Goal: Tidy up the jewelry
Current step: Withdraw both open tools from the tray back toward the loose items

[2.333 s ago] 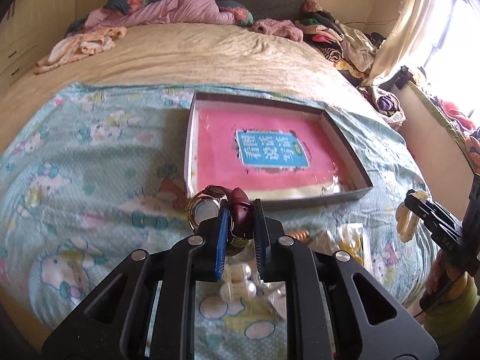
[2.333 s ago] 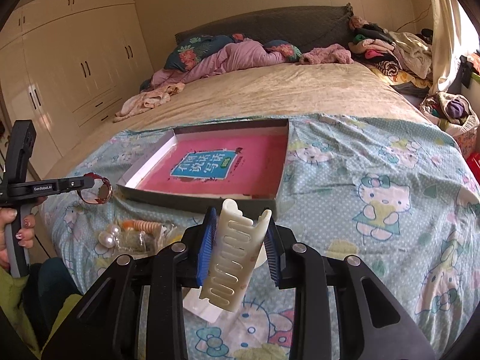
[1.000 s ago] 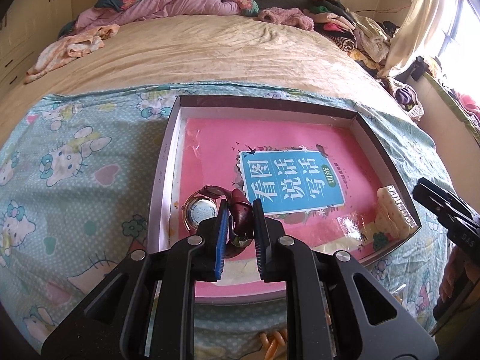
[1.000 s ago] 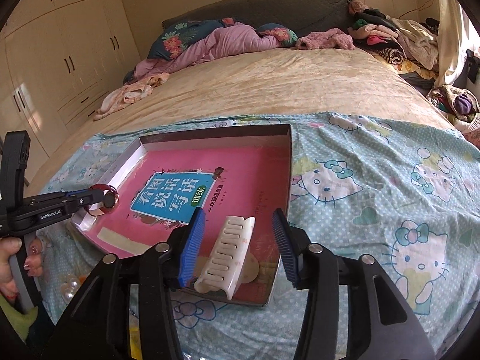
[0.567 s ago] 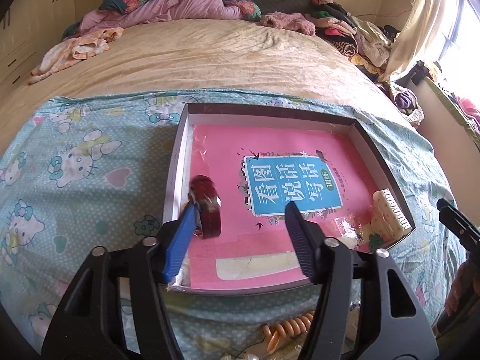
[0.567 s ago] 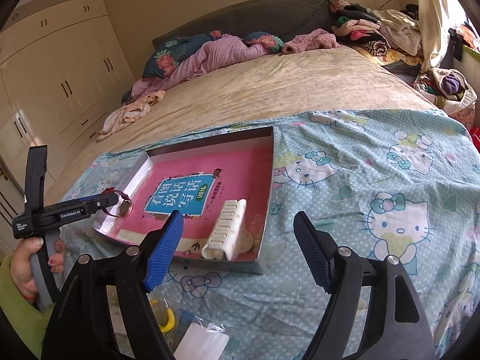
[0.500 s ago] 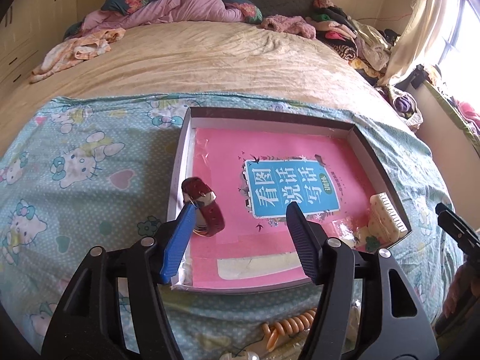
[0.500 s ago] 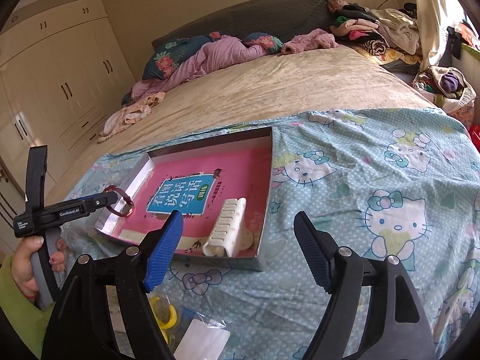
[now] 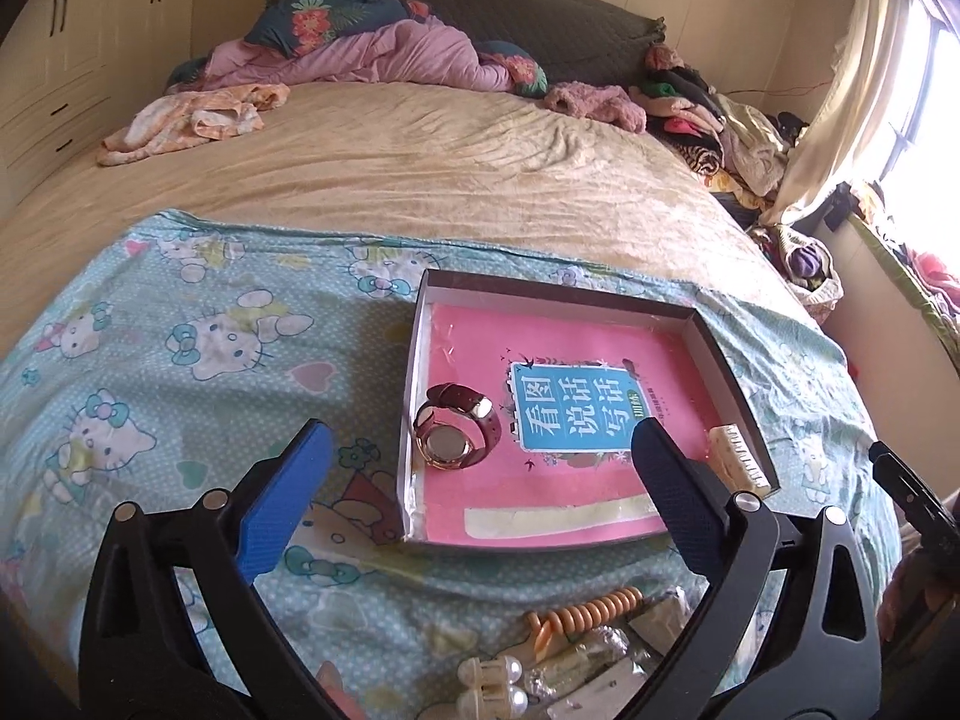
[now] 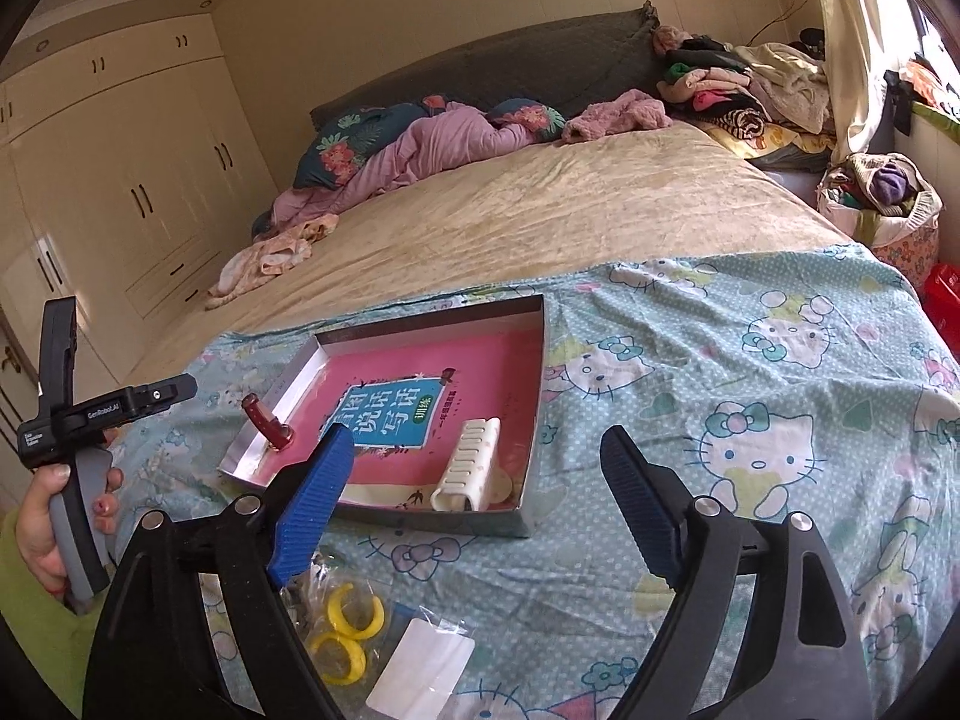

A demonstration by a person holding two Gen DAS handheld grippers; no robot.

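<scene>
A shallow box (image 9: 558, 294) with a pink book in it lies on the Hello Kitty sheet. A maroon-strapped watch (image 9: 457, 435) lies in its left part; it also shows in the right wrist view (image 10: 267, 420). A cream hair claw clip (image 10: 468, 471) lies in the box's near right corner, also seen in the left wrist view (image 9: 739, 462). My left gripper (image 9: 474, 498) is open and empty, just in front of the box. My right gripper (image 10: 474, 507) is open and empty, in front of the clip.
Loose items lie on the sheet before the box: an orange spiral hair tie (image 9: 591, 609), pearl clips (image 9: 489, 681), yellow rings (image 10: 351, 621) and small plastic bags (image 10: 420, 663). Clothes are piled at the bed's far side (image 9: 708, 114). A wardrobe (image 10: 120, 180) stands left.
My left gripper opened and let go of the watch, which now lies in the box. My right gripper released the claw clip into the box earlier. Both grippers drew back.
</scene>
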